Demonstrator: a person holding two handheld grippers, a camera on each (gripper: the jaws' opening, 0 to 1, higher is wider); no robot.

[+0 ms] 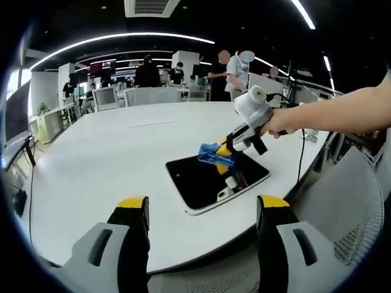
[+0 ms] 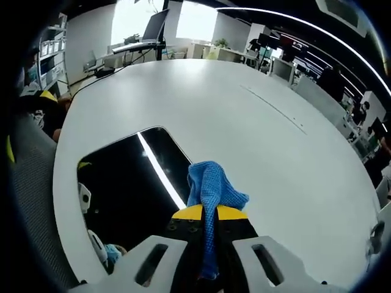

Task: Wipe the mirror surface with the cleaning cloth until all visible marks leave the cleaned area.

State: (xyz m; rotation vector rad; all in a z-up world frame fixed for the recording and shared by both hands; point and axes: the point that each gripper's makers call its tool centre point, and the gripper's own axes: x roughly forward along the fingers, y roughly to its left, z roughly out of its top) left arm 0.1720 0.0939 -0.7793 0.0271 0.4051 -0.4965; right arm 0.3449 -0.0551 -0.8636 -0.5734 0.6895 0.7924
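An open-plan office: a big white table [image 1: 110, 159] in front, rows of desks [image 1: 153, 94] with chairs [image 1: 105, 97] and monitors [image 1: 102, 66] behind, people [image 1: 235, 73] standing among them, long strip lights [image 1: 122, 38] and an air vent [image 1: 149, 7] on the dark ceiling.

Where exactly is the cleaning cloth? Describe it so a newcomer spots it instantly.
Start at the big white oval table and find the dark rectangular mirror lying flat near its edge. Over the mirror's far side, the right gripper pinches a blue cleaning cloth between its yellow-tipped jaws. It is the one bright blue, textured thing there.
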